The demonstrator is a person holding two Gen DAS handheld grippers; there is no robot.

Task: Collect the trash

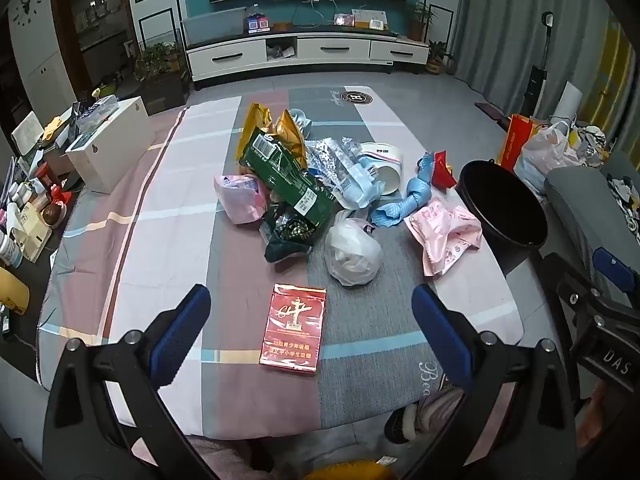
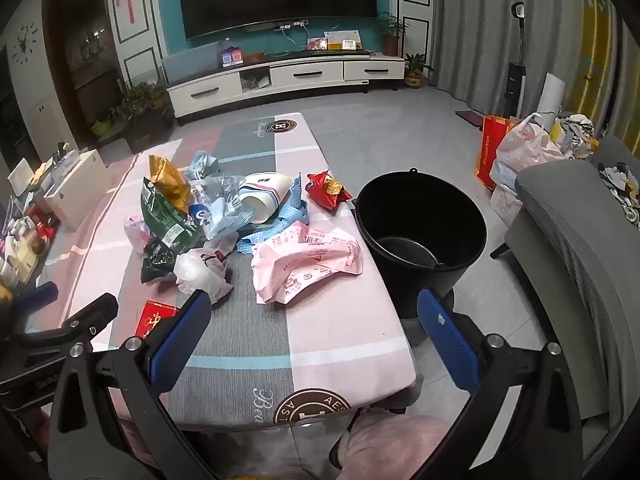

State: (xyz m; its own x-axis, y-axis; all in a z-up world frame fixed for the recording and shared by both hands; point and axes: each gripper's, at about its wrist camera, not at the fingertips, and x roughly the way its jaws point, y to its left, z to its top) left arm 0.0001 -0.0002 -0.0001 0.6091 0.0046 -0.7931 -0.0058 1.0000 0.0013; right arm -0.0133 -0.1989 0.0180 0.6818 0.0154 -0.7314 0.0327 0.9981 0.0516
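A pile of trash lies on the cloth-covered table [image 1: 168, 216]: a green bag [image 1: 286, 178], a gold bag [image 1: 290, 130], a white paper cup [image 1: 386, 162], a crumpled white plastic bag [image 1: 352, 254], a pink wrapper [image 1: 446, 232], a blue cloth [image 1: 416, 196] and a red snack packet [image 2: 326, 190]. A red cigarette box [image 1: 293, 328] lies flat nearest me. My left gripper [image 1: 310, 312] is open and empty, its fingers either side of the box, above it. My right gripper [image 2: 314, 320] is open and empty over the table's near right part. A black bucket [image 2: 420, 236] stands right of the table.
A grey chair [image 2: 576, 240] stands right of the bucket. Bags [image 2: 524, 148] sit on the floor beyond it. A white box [image 1: 114, 148] and clutter lie left of the table. A TV cabinet [image 1: 308, 50] stands at the far wall.
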